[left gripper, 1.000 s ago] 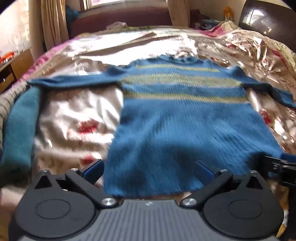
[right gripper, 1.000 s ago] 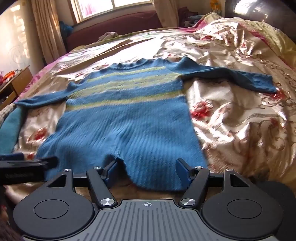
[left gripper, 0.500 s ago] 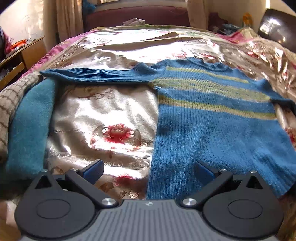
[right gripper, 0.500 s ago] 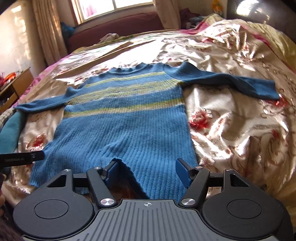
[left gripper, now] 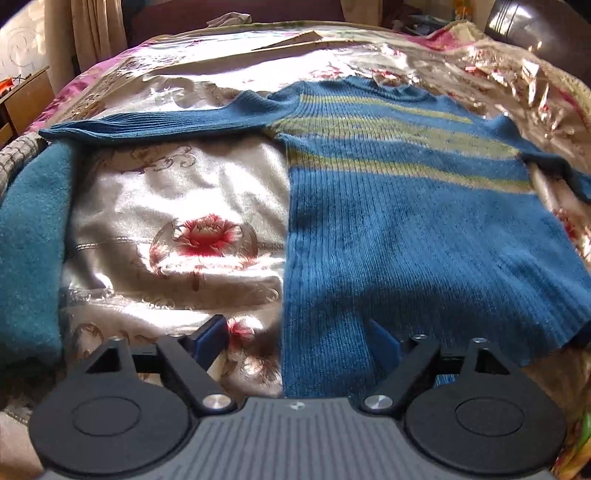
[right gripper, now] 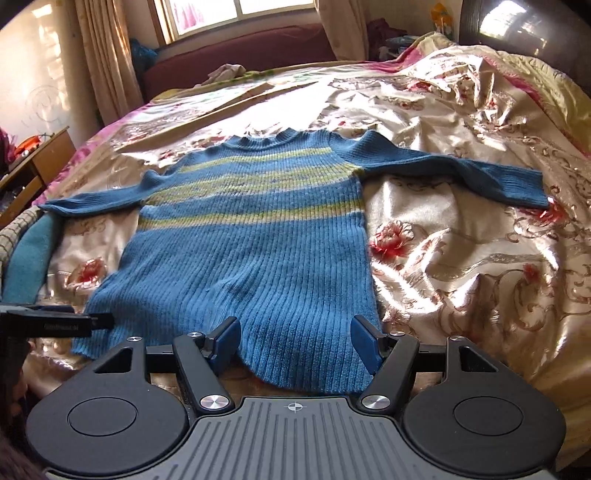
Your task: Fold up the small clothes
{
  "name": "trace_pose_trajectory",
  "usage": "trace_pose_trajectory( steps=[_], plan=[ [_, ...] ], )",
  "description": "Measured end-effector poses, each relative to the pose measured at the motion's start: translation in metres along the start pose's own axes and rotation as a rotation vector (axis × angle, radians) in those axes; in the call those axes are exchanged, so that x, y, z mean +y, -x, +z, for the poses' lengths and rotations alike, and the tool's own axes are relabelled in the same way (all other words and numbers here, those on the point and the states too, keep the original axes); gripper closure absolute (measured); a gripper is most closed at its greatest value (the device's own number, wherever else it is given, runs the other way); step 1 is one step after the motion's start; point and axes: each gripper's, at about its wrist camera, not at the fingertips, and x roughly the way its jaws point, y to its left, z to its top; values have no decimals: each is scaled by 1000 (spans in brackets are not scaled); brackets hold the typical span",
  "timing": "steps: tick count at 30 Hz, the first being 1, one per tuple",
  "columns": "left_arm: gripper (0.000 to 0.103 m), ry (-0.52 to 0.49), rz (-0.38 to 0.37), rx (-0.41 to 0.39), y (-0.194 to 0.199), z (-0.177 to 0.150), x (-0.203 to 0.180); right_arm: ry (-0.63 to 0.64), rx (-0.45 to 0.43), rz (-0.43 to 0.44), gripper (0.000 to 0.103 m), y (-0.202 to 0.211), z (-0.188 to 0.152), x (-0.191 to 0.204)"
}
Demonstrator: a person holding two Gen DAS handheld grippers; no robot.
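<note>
A small blue knit sweater [right gripper: 251,251] with yellow-green stripes lies flat on the bed, sleeves spread out to both sides. In the left wrist view the sweater [left gripper: 406,229] fills the right half. My left gripper [left gripper: 295,339] is open at the sweater's bottom left corner, with the hem edge between its fingers. My right gripper [right gripper: 295,339] is open at the bottom right part of the hem, the knit lying between its fingers. The left gripper [right gripper: 55,321] also shows at the left edge of the right wrist view.
A satin floral bedspread [right gripper: 461,258] covers the bed. A teal garment [left gripper: 29,240] lies at the bed's left edge on a checked cloth [left gripper: 14,158]. A wooden side table [right gripper: 37,162] stands at the left. A dark headboard [right gripper: 524,33] is at the far right.
My left gripper has shifted left along the hem to the sweater's bottom left corner. My right gripper has drawn back and risen a little; the sweater lies flatter.
</note>
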Motion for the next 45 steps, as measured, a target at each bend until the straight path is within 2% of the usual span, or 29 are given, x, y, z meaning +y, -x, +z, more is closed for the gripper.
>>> trace_pose_trajectory(
  steps=[3,5,8,10,14,17,20,25,28,32,34,38,42,45],
  plan=[
    [21,21,-21,-21,0,4,7,-11,9,-19,36,-1,3,1],
    [21,-5,-8,-14,-5,3,7,-16,23,-46,37,-6,5,2],
    [20,-60,11,15,-12,-4,5,-6,64,-126,39,-22,10,1],
    [20,-89,23,18,-9,-8,3,1,137,-211,39,-40,14,-1],
    [20,-91,37,12,2,-14,7,33,214,-224,40,-60,11,-5],
    [21,-52,31,-1,12,-14,9,73,210,-217,40,-56,7,-7],
    [21,-19,-15,-45,29,-7,5,32,170,-178,40,-39,11,-21],
    [21,-52,-57,-131,44,19,-27,-193,67,-133,40,-24,33,-85],
    [21,-95,-85,-149,37,36,-54,-337,-19,-144,40,-23,48,-133],
    [21,-126,-141,-130,13,56,-93,-523,-123,-150,47,-36,66,-198],
    [21,-141,-165,-122,0,64,-113,-615,-165,-134,56,-44,72,-229],
    [21,-166,-195,-114,-19,76,-147,-779,-232,-121,61,-68,80,-280],
    [21,-189,-215,-91,-35,78,-169,-936,-247,-88,65,-92,71,-316],
    [21,-202,-218,-67,-44,76,-177,-1013,-285,-52,67,-102,63,-327]
  ],
)
